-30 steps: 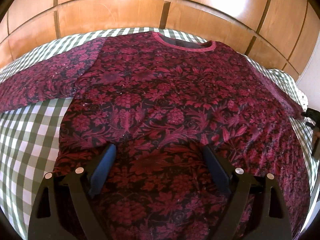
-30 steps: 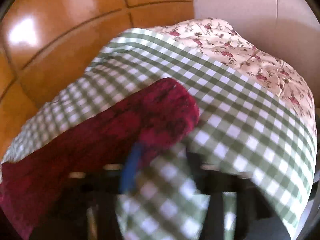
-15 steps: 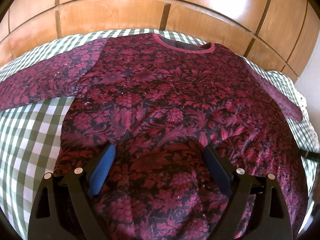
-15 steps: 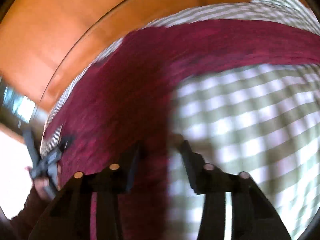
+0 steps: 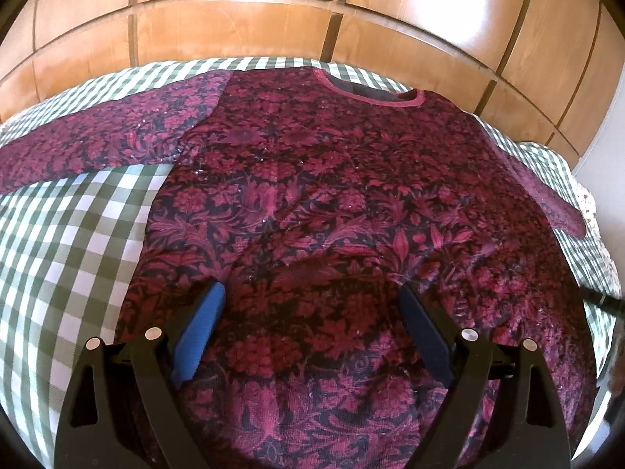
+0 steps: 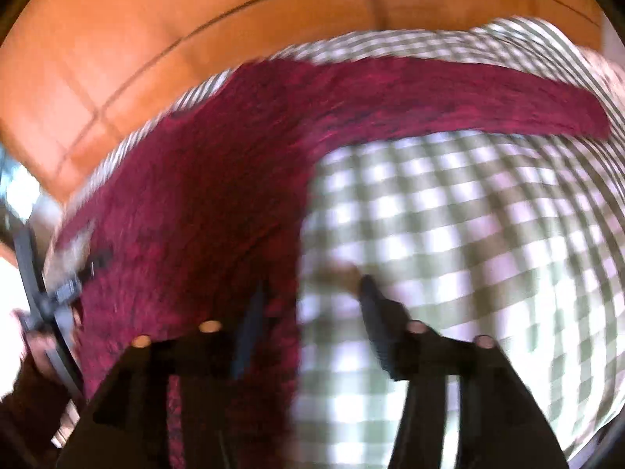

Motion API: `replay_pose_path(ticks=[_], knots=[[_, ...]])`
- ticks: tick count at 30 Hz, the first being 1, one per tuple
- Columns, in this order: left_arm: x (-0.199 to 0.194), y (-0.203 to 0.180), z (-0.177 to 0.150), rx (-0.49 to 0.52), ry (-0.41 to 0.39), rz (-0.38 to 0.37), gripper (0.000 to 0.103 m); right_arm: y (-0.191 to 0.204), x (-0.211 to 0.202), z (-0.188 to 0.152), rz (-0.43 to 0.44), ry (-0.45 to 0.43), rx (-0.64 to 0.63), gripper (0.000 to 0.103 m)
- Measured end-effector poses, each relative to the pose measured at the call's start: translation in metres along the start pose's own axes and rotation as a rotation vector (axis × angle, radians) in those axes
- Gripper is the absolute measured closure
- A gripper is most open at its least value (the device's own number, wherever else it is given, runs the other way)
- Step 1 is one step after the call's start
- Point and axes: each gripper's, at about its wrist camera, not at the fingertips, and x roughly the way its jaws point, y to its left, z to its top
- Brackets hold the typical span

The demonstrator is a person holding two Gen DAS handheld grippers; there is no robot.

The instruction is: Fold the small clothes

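A dark red floral long-sleeved top lies spread flat, neck away from me, on a green-and-white checked cloth. My left gripper hovers open over the top's lower middle, nothing between its blue pads. The right wrist view is blurred. There my right gripper sits over the top's right side edge, its jaws opening. The fabric edge lies under the gap and the pads do not press it. The right sleeve stretches out to the right. The left gripper shows at far left, in a dark-sleeved hand.
A glossy wooden panelled wall rises just behind the cloth. A pale flowered fabric peeks out at the right edge past the sleeve's cuff. Bare checked cloth spreads to the right of the top.
My right gripper swung away from the sleeve's cuff to the top's side edge, turning as it went; its jaws narrowed, then widened. The sleeve now lies stretched out. The left gripper stayed put.
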Motion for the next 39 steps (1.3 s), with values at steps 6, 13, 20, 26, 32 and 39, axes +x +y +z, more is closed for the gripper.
replay_pose_path(ticks=[6,13,20,26,32,39], knots=[[0.002,-0.004,-0.001,0.018,0.004,0.004,0.009,-0.134,-0.010,0.057,-0.016,-0.178,0.478,0.045],[0.006,-0.007,0.000,0.036,0.013,0.011,0.005,-0.207,0.011,0.107,-0.109,-0.228,0.635,0.051],[0.008,-0.008,0.001,0.043,0.019,0.017,0.004,-0.225,0.032,0.137,-0.209,-0.205,0.663,0.087],[0.009,-0.007,0.000,0.039,0.016,0.009,0.004,-0.123,-0.004,0.161,-0.320,-0.304,0.255,0.093],[0.008,-0.006,0.000,0.036,0.014,0.004,0.004,0.007,0.004,0.165,-0.183,-0.309,-0.046,0.093],[0.005,-0.002,0.000,0.019,0.014,-0.026,0.004,0.138,0.074,0.136,0.025,-0.173,-0.197,0.093]])
